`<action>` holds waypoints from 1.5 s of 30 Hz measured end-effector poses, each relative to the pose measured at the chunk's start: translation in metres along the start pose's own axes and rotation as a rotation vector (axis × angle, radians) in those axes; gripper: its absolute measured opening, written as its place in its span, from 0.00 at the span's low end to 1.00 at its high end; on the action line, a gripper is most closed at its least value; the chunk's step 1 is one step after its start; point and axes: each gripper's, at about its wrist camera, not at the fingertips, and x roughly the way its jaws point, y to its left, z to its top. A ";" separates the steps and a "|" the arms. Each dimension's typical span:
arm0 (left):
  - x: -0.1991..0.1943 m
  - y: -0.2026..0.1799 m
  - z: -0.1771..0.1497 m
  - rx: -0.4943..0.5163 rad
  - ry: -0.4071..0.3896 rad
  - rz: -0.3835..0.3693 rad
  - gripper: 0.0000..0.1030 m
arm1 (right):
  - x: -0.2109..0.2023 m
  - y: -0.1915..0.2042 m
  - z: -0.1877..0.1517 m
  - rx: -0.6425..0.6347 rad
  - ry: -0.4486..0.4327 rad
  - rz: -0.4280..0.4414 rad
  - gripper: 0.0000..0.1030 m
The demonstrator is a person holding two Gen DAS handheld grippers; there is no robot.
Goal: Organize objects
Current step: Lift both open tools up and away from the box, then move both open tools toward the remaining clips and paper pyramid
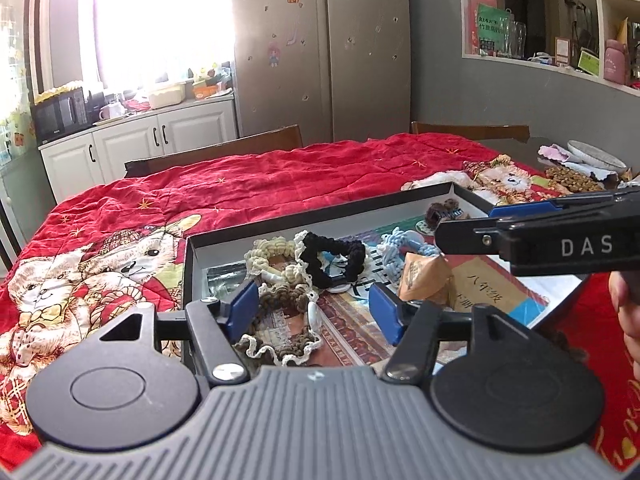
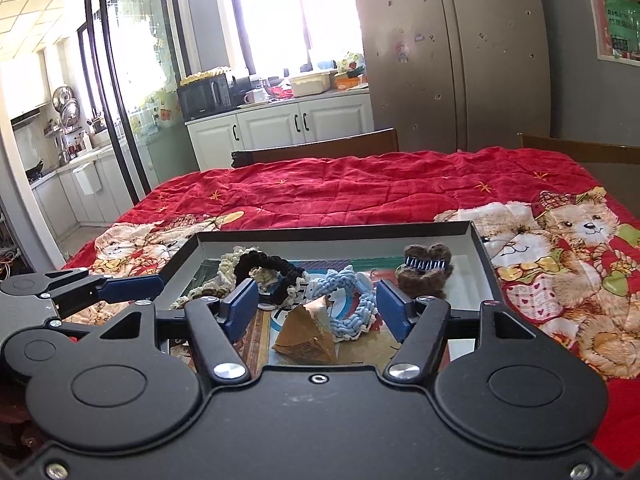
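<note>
Left gripper [image 1: 312, 310] & right gripper [image 2: 316, 306] both wide open, seemingly touching nothing, over the tray [image 2: 486, 258].

Here's the left gripper [image 1: 314, 312] up close: two royal-blue rectangular pads [image 1: 245, 307] on black angled link arms, each arm pinned with a shiny silver screw. Behind them sits a grey ribbed housing with a tiny screw at its centre, flanked by two round black discs with raised circular rims. Over to the right gripper [image 2: 316, 307]: same blue pads, same black linkage, silver screws gleaming, but its body is a smooth matte-black plate, lightly scuffed. From the left camera, its side shows white letters "DAS" on black. A bare hand [image 1: 626, 312] peeks in at the edge.
</note>
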 end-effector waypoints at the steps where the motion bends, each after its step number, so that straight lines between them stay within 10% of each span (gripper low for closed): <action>1: -0.002 0.000 0.000 0.000 -0.002 0.000 0.72 | -0.003 0.000 0.000 -0.001 -0.001 0.002 0.62; 45: -0.096 -0.002 -0.018 -0.001 -0.047 -0.051 0.77 | -0.111 0.021 -0.040 -0.101 -0.038 0.048 0.63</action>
